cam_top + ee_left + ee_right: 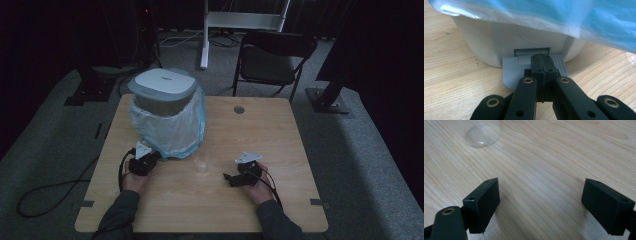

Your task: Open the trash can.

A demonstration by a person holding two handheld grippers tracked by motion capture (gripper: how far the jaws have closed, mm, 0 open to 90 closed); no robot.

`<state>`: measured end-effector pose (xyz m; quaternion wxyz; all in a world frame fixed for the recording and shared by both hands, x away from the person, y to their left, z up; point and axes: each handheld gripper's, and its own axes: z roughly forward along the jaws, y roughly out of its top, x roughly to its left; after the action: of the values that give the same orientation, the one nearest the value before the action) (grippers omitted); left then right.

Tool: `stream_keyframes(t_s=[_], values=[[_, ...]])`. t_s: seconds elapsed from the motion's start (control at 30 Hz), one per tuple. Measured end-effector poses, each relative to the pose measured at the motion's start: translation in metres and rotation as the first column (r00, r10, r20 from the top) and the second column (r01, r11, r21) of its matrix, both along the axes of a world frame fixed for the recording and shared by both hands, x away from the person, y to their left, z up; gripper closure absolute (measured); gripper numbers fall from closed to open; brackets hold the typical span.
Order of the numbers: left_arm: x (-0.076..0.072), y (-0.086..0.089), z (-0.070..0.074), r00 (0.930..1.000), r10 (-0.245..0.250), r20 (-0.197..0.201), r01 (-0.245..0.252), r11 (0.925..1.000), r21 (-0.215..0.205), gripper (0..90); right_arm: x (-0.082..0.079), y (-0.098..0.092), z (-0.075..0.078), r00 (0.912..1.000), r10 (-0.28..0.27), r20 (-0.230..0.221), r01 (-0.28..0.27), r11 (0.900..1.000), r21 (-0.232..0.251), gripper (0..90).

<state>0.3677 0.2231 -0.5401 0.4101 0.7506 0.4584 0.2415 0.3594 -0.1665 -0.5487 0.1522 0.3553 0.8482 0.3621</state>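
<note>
A white pedal bin (162, 92) with a grey lid stands on the back left of the table, and a pale blue plastic bag (172, 130) hangs over its sides. My left gripper (156, 156) is at the bin's foot. In the left gripper view its jaws are shut together with nothing between them, and my left gripper (544, 61) lies over the grey ribbed pedal (511, 72) below the bin wall (499, 42). My right gripper (228, 177) rests low over the table's front middle. It stands open (541, 191) over bare wood. A clear plastic cup (482, 133) stands beyond it.
The clear cup (202, 163) stands between the two grippers, just right of the bag. The wooden table (260, 135) has a round grommet (239, 109) at the back. A black folding chair (272, 60) stands behind the table. Cables trail off the left edge.
</note>
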Motion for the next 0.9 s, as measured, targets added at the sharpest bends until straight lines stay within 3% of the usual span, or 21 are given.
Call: stream_keyframes(t_s=[0.23,0.9], values=[[0.0002,-0.0003,0.0,1.0,0.001,-0.004,-0.001,1.0,0.004,90.0,-0.0004,-0.0009,0.0004,1.0,-0.008,0.005,0.008,1.0,0.008,19.7],[0.0001,0.0001,0.0001,1.0,0.0,-0.003,0.0,1.0,0.0,90.0,-0.0005,-0.0011,0.0004,0.9999,-0.01,0.005,0.01,1.0,0.01,20.6]])
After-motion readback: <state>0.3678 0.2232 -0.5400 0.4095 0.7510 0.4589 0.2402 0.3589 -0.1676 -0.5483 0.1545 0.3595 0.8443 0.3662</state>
